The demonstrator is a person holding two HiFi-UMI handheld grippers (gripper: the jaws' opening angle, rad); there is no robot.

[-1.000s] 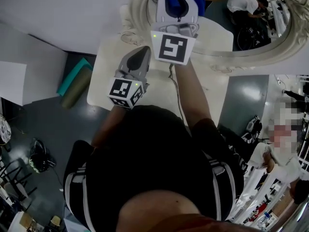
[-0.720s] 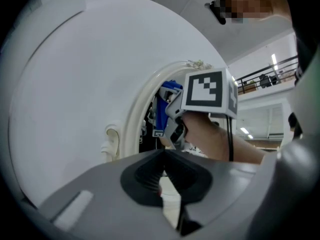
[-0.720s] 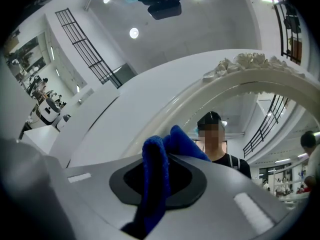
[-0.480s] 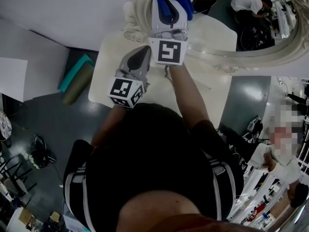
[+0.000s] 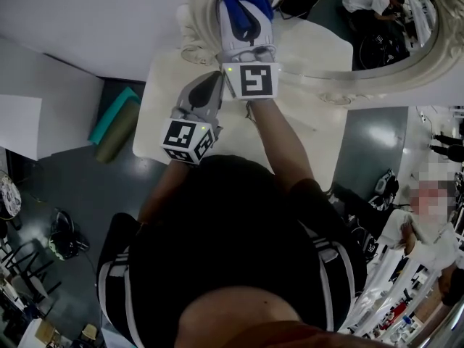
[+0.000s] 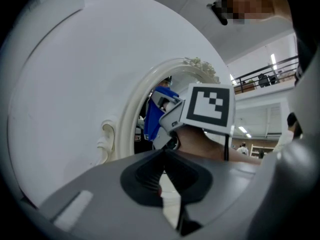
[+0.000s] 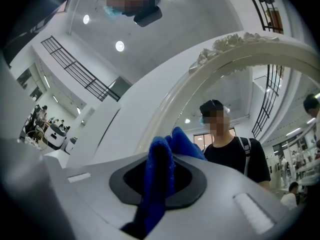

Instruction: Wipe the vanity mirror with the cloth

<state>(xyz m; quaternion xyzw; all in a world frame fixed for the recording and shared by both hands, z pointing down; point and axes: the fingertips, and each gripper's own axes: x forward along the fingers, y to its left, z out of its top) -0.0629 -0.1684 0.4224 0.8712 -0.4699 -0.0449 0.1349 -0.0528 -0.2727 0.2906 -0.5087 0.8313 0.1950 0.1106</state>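
Clamping the folded blue microfibre cloth [image 7: 160, 184] tight between its jaws, the right hand-held gripper [image 5: 246, 9] points at the oval vanity mirror with the carved cream-white frame [image 5: 312, 78]. Held this way, the cloth's bunched free end leads, and the grey plastic likely stays off the glass. The cloth sits at the lower left of the glass, just inside the frame. Whether it actually presses on the surface I cannot tell.

The left hand-held gripper [image 5: 201, 100] is closed on nothing. It hangs low over the white bench [image 5: 156, 114], just beside the right one's marker cube. It is probably parked clear of the wiping path, since one gripper is enough for the stroke.

The mirror stands at the back of the bench, against the plain white wall [image 5: 87, 13].

No writing can be read. Each gripper's cube carries square black-and-white coded markers, which are patterns rather than letters. No brand or label shows on the cloth, mirror or bench.
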